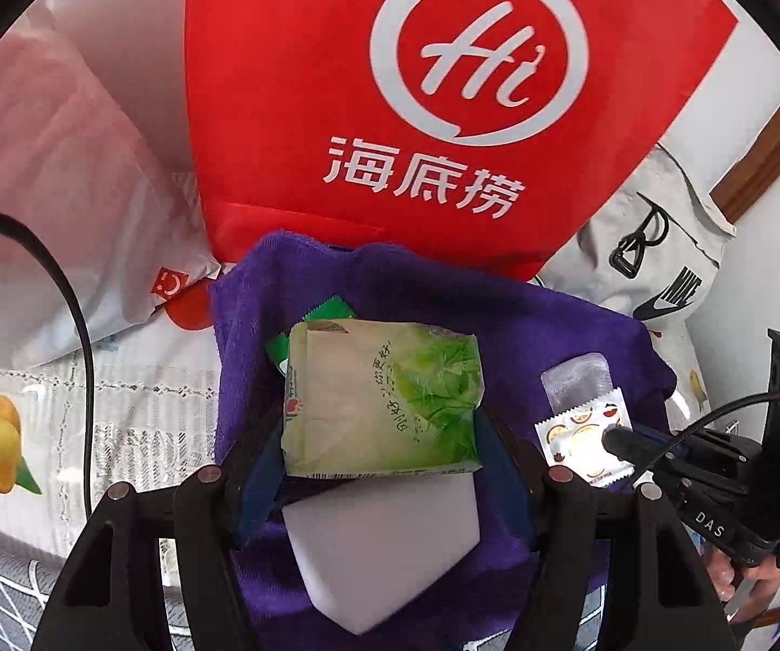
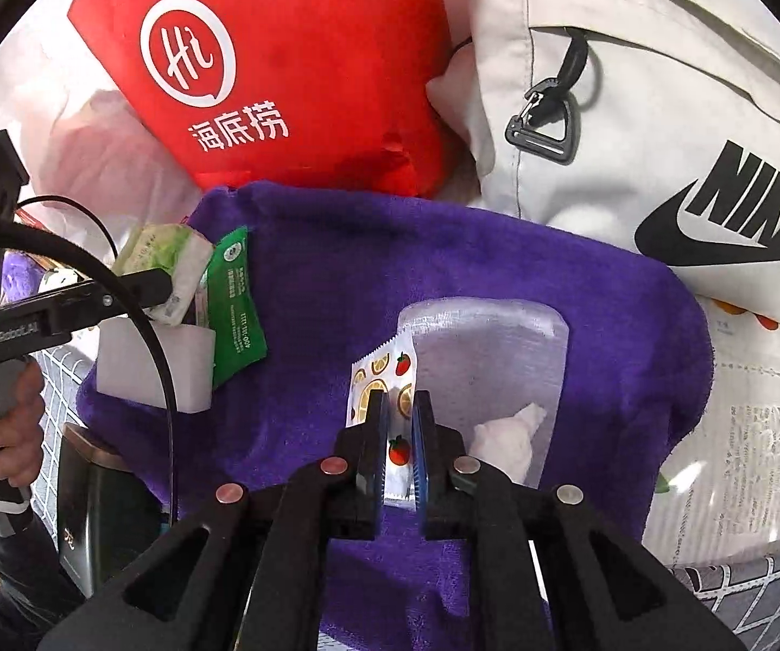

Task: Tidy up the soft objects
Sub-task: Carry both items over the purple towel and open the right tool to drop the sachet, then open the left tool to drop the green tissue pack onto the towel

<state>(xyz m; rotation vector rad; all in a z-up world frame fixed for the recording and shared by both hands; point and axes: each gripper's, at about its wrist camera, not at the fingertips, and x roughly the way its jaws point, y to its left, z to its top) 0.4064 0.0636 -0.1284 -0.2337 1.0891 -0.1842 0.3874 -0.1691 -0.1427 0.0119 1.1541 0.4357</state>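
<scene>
Right wrist | right claw (image 2: 396, 417) level, clamping fruit-print sachet (image 2: 376, 374)

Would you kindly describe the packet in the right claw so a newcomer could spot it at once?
Find the purple towel spread before the red bag. On its right side, beside a clear pouch, lies the small white sachet gripped by the right claw. Only it has orange-slice and strawberry prints and zigzag edges.

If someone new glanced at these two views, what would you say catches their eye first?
The bright red bag with its white Hi logo dominates the back, leaning beside a grey Nike bag. In front lies a purple towel, where the left gripper grips a green tissue pack above a white sponge block and the right gripper pinches a fruit-print sachet.
</scene>
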